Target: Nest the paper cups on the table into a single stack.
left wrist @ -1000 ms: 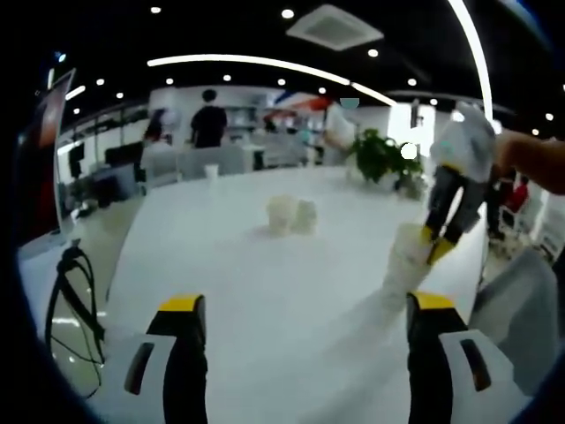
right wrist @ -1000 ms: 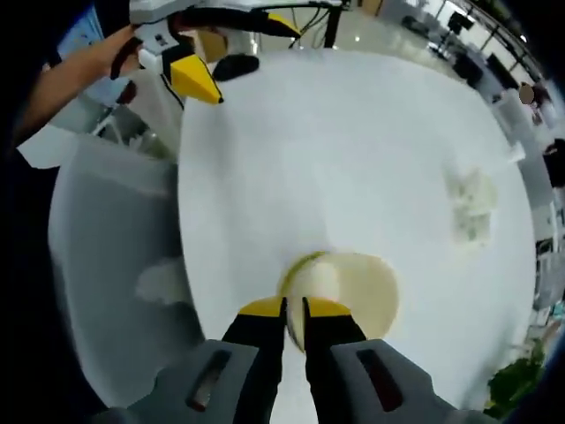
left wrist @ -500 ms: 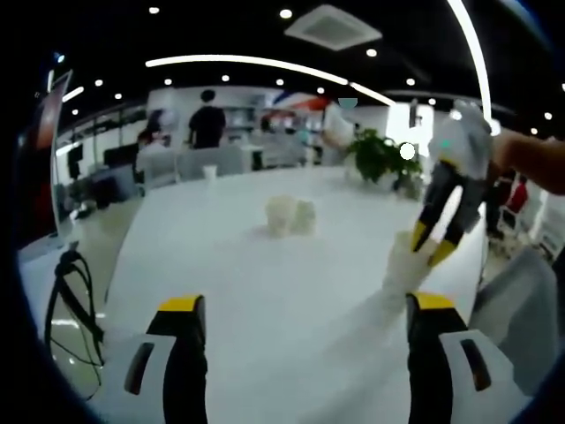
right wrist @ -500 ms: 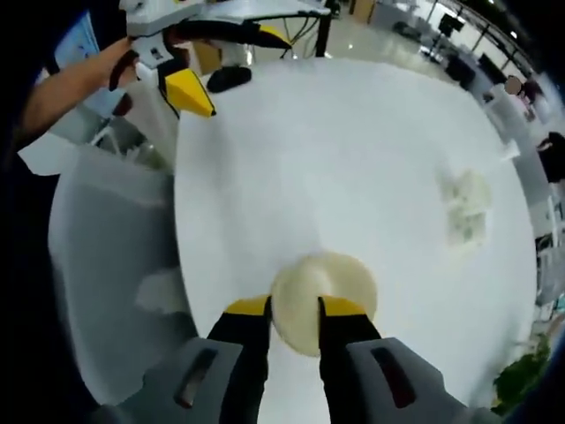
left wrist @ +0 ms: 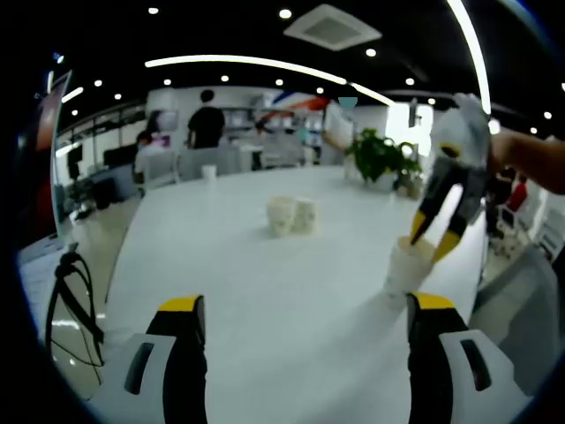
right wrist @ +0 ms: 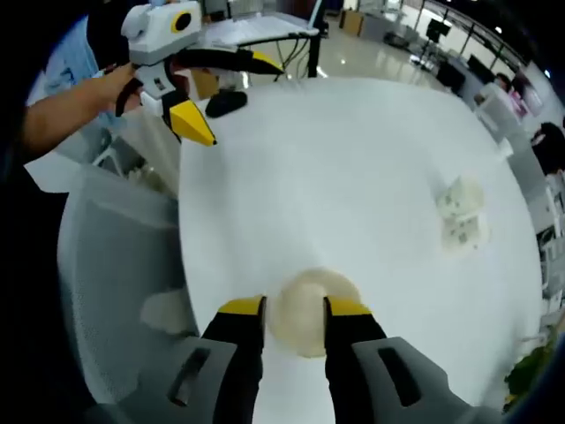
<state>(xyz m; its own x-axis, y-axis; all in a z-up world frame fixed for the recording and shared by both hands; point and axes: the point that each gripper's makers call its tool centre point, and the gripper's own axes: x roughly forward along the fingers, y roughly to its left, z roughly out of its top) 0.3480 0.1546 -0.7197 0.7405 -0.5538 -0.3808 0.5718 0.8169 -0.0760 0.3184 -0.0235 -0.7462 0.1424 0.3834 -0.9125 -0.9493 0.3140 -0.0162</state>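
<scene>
My right hand-held gripper [right wrist: 294, 306] hangs jaws apart over the cup stack [right wrist: 309, 300] at the counter [right wrist: 353, 177] edge; left hand-held gripper [left wrist: 300, 305] open, empty. I should lift clear vertically, then fetch the two cups [left wrist: 292, 215] mid-counter.

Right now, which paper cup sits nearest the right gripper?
The lone cup directly below the open right gripper, not the two cups standing together farther across the table.

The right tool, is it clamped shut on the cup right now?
No, in the left gripper view the right tool hangs with its jaws spread apart just above the rim of the paper cup.
</scene>
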